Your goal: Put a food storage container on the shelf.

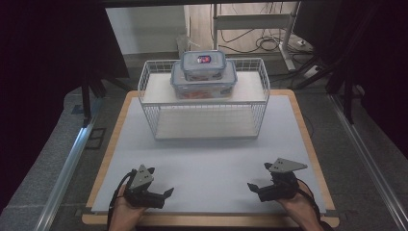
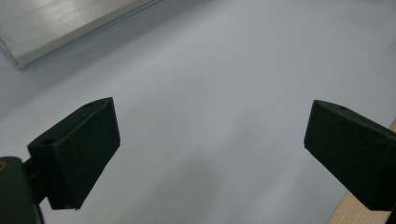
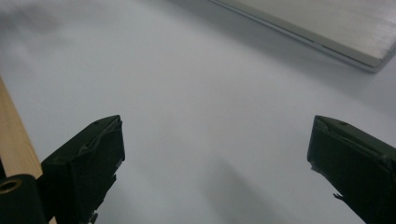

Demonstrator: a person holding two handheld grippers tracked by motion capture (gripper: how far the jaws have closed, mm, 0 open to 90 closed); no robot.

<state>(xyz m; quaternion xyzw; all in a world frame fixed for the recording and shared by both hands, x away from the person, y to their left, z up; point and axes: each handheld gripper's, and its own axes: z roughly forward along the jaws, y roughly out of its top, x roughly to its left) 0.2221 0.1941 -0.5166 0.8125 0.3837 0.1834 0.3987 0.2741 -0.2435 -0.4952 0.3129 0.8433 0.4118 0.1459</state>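
Two clear lidded food containers are stacked on the top shelf of a white wire rack (image 1: pixel 149 91): a small one (image 1: pixel 203 64) on top of a larger one (image 1: pixel 204 83). My left gripper (image 1: pixel 161 185) rests low at the table's front left, jaws wide apart and pointing right, with nothing between them (image 2: pixel 210 149). My right gripper (image 1: pixel 256 179) sits at the front right, jaws also wide apart and pointing left, holding nothing (image 3: pixel 215 154). Both grippers are far from the rack.
The pale grey mat (image 1: pixel 207 159) covers the wooden table (image 1: pixel 298 103). The rack's lower shelf board (image 1: pixel 207 124) is bare; its edge shows in both gripper views (image 2: pixel 56 32) (image 3: pixel 327 28). Dark curtains, cables and a metal frame stand beyond the table.
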